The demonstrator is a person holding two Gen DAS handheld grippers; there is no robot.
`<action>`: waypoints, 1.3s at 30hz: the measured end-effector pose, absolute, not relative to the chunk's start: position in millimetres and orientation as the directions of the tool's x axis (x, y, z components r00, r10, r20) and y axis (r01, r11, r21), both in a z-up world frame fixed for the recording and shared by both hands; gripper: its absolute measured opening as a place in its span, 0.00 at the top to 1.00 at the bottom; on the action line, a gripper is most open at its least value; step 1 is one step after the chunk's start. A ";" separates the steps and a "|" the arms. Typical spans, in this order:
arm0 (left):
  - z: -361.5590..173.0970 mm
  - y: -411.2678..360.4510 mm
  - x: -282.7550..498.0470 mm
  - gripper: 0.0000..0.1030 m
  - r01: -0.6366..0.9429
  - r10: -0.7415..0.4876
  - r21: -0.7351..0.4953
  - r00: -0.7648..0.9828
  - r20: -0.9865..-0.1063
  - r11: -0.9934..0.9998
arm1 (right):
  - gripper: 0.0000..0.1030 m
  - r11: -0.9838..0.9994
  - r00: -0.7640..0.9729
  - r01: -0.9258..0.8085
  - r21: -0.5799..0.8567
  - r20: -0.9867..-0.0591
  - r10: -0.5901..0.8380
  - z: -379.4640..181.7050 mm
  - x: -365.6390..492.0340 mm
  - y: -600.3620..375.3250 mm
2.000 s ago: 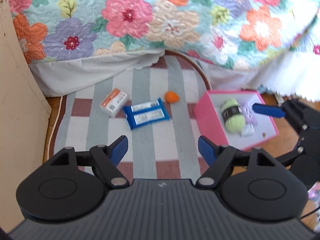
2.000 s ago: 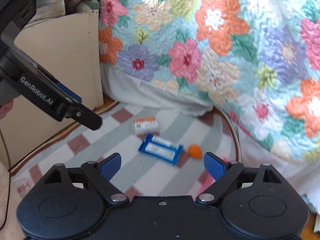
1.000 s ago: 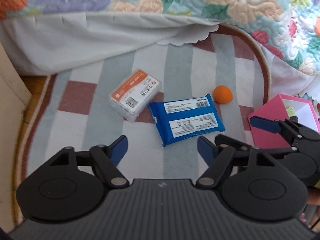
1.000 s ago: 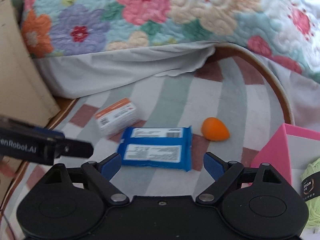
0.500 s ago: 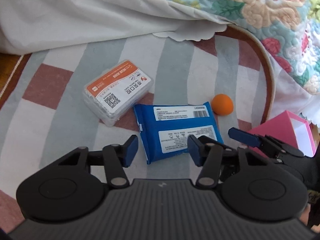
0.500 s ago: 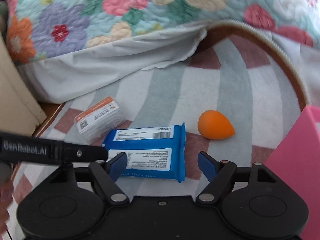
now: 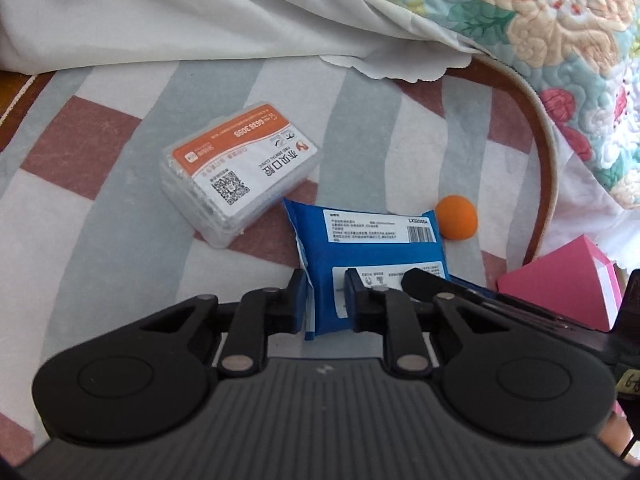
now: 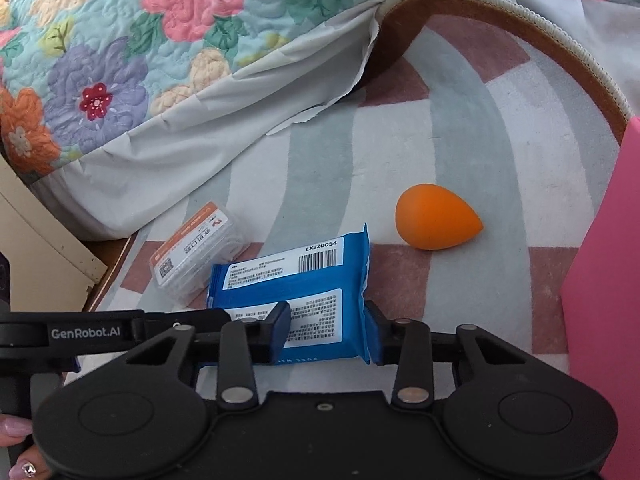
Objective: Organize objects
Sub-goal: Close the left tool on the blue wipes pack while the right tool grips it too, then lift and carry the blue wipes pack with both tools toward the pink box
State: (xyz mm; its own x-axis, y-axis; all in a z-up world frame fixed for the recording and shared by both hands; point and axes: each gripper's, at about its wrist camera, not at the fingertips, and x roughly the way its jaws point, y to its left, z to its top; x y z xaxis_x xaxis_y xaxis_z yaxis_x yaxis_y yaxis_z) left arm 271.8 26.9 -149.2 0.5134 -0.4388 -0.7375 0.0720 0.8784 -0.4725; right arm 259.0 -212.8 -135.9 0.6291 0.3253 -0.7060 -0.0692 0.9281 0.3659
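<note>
Basically both tools are on the same item. Left gripper [image 7: 326, 300], lower centre of its view, is pinched onto the near left corner of the soft blue plastic wipes pack with white labels [image 7: 372, 256]; right gripper [image 8: 326, 330], lower centre of its view, has its fingers against the pack's near right end, apparently clamped across it, though pad contact on the far side is partly hidden. Pack lies flat on the striped grey, white and maroon rug [image 7: 120, 248], mid-frame in both views.

Risks as I read them:
- Two grips on one floppy pack: any mismatch in lift direction stretches or twists the film, and one corner could peel out.
- Left grip is only a thin edge seam, likely to slip under load.
- Clear plastic card box with the orange label [image 7: 240, 172] sits touching or just beside the pack's upper left corner; dragging could shove it.
- Orange egg-shaped sponge [image 8: 436, 216], just right of the pack, could roll if nudged.
- Pink box [image 8: 608, 280] at right edge: a drooping pack may catch its wall.
</note>
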 end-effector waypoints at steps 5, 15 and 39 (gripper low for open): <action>-147.8 22.6 265.6 0.83 0.091 -0.446 -0.465 0.494 -0.746 0.880 | 0.59 0.933 0.628 -0.074 0.351 -0.710 0.318 -134.6 254.1 -211.0; -144.2 20.8 246.0 0.82 0.088 -0.431 -0.443 0.464 -0.774 0.892 | 0.58 0.938 0.592 -0.139 0.318 -0.732 0.336 -130.7 237.5 -207.9; -137.5 20.3 211.1 0.81 0.054 -0.453 -0.473 0.403 -0.795 0.879 | 0.57 0.947 0.559 -0.249 0.203 -0.768 0.312 -123.9 187.7 -192.2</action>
